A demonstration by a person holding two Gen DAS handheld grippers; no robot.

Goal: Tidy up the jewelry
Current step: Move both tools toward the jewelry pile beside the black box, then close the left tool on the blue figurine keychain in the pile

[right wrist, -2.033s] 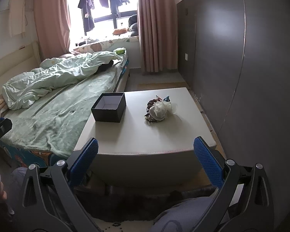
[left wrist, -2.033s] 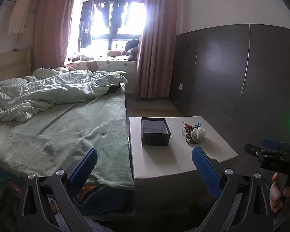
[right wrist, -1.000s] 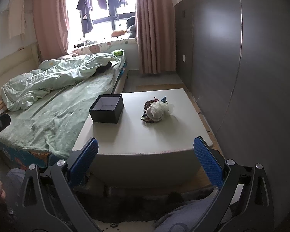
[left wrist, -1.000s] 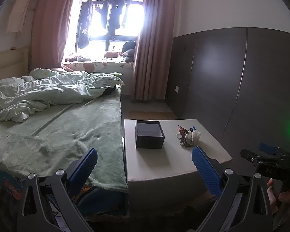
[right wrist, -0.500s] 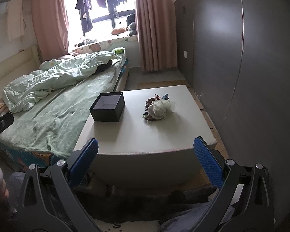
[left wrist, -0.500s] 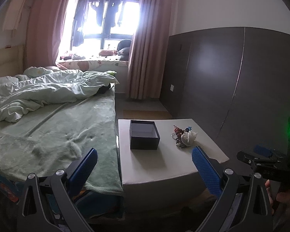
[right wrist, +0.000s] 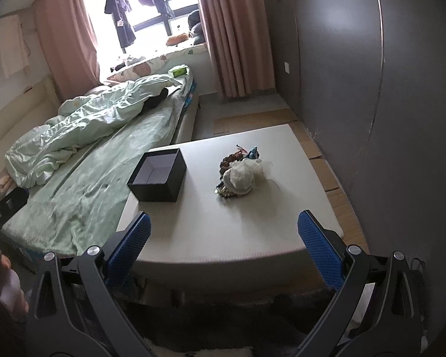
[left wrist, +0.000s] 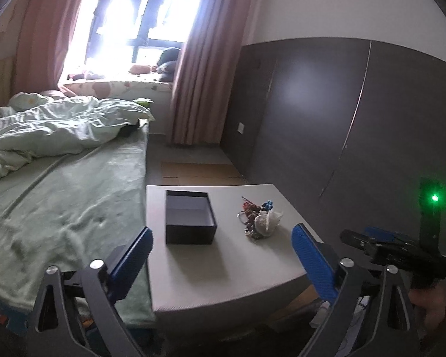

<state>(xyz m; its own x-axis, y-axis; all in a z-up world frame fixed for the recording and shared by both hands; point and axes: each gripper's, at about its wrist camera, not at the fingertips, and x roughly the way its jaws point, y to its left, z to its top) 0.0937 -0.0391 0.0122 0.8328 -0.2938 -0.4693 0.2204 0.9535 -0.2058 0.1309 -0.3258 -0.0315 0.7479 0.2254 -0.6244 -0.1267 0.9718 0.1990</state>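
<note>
on the pale worktop (right wrist: 252, 232), toward its far half, sits the jewelry pile (right wrist: 240, 172): a tangle of beads and chains with a crumpled white pouch on top, all touching in one heap. an open black box (right wrist: 159, 178) stands near it, at about 9 o'clock from the pile, apart from it and apparently bare inside. seen from the right gripper (right wrist: 223, 247), the pile lies at roughly 12 o'clock, straight ahead and well short of contact; from the left gripper (left wrist: 221, 258) it sits nearer 1 o'clock, with the box closer to that side. the heap runs loosely front to back, so i judge the right hand better placed to reach it and the left to steady the box. both sets of jaws are spread wide and hold nothing. the worktop is a low, smooth slab beside a bed (right wrist: 98, 175) with green covers at 9 o'clock; a dark panelled wall (right wrist: 371, 89) runs along 3 o'clock, and pink curtains (right wrist: 232, 44) frame a bright window at the far end.
</note>
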